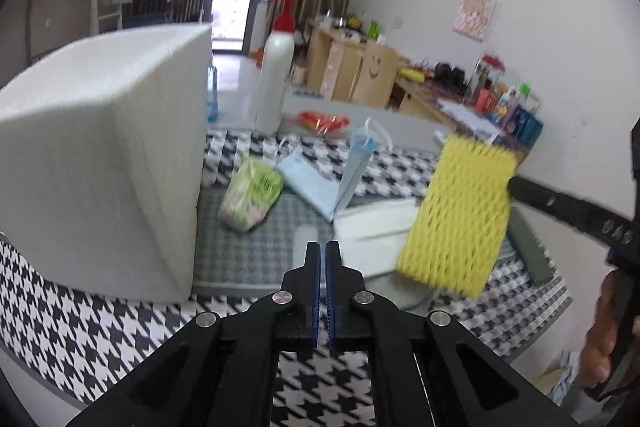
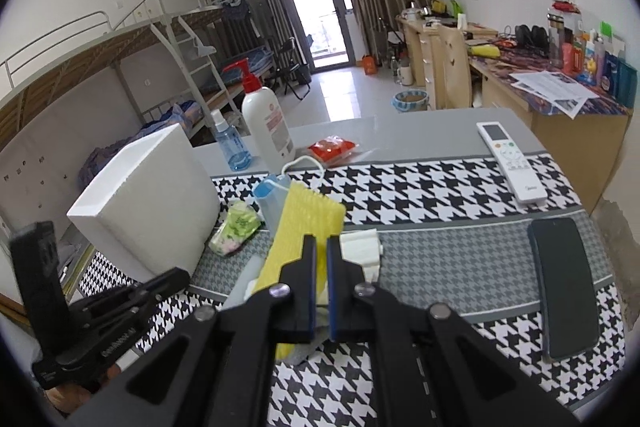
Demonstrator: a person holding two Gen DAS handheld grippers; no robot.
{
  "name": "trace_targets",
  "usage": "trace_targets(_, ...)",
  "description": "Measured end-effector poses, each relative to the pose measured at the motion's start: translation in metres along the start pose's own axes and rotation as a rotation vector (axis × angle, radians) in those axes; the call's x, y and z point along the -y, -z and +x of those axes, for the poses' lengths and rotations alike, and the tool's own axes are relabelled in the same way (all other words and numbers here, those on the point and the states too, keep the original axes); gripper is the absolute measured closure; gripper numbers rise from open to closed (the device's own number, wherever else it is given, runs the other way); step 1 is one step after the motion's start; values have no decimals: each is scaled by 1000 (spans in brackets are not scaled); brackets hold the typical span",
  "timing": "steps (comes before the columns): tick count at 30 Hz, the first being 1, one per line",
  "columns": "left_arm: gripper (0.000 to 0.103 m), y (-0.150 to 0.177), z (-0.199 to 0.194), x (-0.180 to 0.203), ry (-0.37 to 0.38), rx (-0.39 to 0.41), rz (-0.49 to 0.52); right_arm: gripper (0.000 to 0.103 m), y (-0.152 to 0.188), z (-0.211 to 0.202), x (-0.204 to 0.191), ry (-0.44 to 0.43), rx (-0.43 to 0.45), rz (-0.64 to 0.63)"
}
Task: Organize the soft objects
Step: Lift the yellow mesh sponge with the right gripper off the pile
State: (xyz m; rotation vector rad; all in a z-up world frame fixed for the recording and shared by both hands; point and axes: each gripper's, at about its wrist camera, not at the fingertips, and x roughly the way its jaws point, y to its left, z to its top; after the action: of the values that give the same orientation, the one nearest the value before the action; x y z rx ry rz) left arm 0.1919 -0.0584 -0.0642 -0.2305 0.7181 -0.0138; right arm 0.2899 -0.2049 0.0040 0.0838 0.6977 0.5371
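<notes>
My right gripper (image 2: 321, 247) is shut on a yellow foam net sleeve (image 2: 300, 239) and holds it above the table; the sleeve also shows in the left wrist view (image 1: 460, 215), blurred. My left gripper (image 1: 323, 251) is shut and empty, low over the table beside the white foam box (image 1: 100, 155). The box also shows in the right wrist view (image 2: 148, 199), open at the top. On the houndstooth cloth lie a green tissue pack (image 1: 252, 195), blue face masks (image 1: 320, 179) and a white folded foam piece (image 1: 376, 231).
A white pump bottle (image 2: 266, 123), a blue spray bottle (image 2: 228, 143) and a red packet (image 2: 332, 149) stand at the back. A remote (image 2: 510, 159) and a black phone (image 2: 566, 287) lie at the right. The table's edge is near on the left.
</notes>
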Motion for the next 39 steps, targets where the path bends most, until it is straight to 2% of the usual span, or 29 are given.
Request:
trace_targets(3, 97, 8, 14, 2, -14, -64, 23, 97, 4, 4, 0, -3, -17, 1)
trace_targets(6, 71, 12, 24, 4, -36, -96, 45, 97, 8, 11, 1, 4, -47, -4)
trace_targets(7, 57, 14, 26, 5, -40, -98, 46, 96, 10, 13, 1, 10, -57, -10)
trace_targets(8, 51, 15, 29, 6, -48, -100, 53, 96, 12, 17, 0, 19, -70, -20)
trace_targets(15, 51, 20, 42, 3, -81, -140, 70, 94, 24, 37, -2, 20, -134, -34)
trace_targets(18, 51, 21, 47, 1, -85, -162, 70, 80, 31, 41, -3, 10, -150, -26)
trace_targets(19, 53, 22, 48, 1, -84, -168, 68, 68, 32, 41, -3, 10, -148, -24)
trace_targets(22, 67, 24, 52, 1, -84, -184, 73, 42, 36, 36, -7, 8, -120, -35)
trace_targets(23, 71, 24, 51, 2, -92, -175, 81, 40, 36, 36, -6, 2, -118, -31)
trace_targets(26, 80, 22, 53, 3, -81, -178, 87, 40, 39, 33, -8, -28, -121, -10)
trace_targets(32, 87, 21, 52, 4, -76, -165, 90, 40, 47, 38, -14, -40, -148, 7)
trace_targets(39, 89, 22, 49, 4, -72, -155, 98, 40, 48, 40, -11, -59, -152, 59)
